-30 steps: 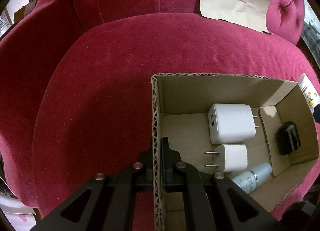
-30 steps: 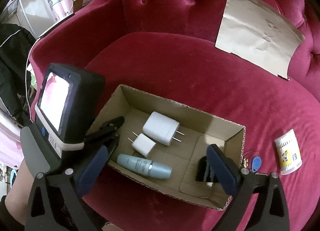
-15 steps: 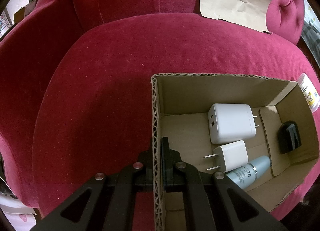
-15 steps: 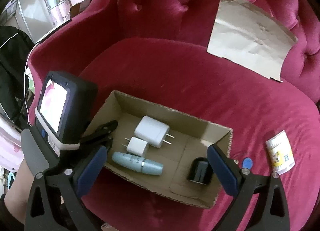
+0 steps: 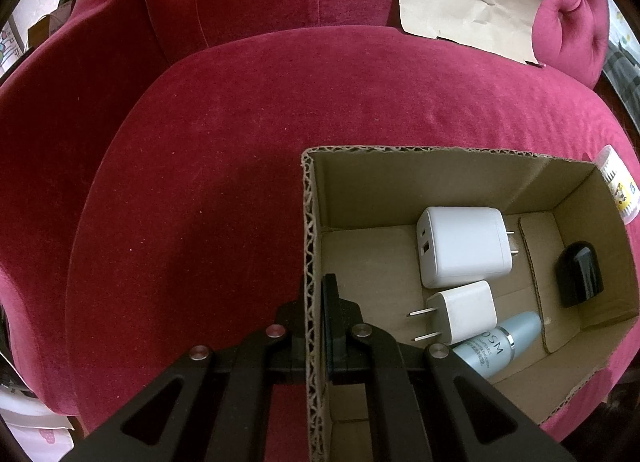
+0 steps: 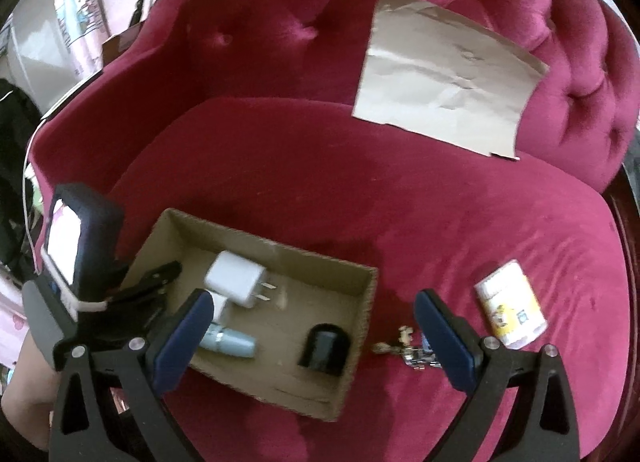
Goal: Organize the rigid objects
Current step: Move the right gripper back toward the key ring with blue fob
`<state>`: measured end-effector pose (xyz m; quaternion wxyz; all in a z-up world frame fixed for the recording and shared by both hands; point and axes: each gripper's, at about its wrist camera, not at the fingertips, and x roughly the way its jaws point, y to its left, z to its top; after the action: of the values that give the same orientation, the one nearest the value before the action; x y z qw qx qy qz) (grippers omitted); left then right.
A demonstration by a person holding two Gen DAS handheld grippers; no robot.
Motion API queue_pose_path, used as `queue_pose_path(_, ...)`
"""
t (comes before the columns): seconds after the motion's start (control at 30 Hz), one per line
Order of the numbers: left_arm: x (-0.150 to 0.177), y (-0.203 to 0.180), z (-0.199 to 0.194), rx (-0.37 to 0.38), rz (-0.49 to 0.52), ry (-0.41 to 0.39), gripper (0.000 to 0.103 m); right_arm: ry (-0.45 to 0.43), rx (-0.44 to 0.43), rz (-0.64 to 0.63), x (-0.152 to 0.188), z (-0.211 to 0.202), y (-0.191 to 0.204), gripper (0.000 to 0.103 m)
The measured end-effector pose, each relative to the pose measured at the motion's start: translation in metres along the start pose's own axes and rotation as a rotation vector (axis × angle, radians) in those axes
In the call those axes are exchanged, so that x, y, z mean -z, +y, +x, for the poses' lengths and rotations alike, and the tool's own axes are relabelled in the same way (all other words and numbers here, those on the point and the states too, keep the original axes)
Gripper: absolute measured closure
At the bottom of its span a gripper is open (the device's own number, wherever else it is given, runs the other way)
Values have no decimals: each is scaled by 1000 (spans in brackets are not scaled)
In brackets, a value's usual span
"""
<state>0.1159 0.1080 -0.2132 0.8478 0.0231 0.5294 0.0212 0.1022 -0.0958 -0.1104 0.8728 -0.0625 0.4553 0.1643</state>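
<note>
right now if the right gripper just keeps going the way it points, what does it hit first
Most likely the keychain lying on the red cushion beside the cardboard box. It sits low between the open right gripper and its blue fingers. Depth is unclear, so it may meet bare cushion instead.

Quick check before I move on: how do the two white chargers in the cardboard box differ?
The large white two-port charger is clearly bigger than the small white cube charger. The large one points its prongs toward the black adapter; the small one points its prongs the opposite way, toward the wall clamped by the left hand-held gripper. Both are white, two-pronged and lie flat, side by side.
</note>
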Motion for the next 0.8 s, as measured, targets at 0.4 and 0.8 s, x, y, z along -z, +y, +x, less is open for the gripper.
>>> queue_pose_path(0.4, 0, 0, 1, -2, 2, 0, 99, 11, 89, 101, 3, 3, -55, 1)
queue_pose_path(0.8, 0, 0, 1, -4, 4, -1, 99, 70, 103, 164, 26, 29, -94, 1)
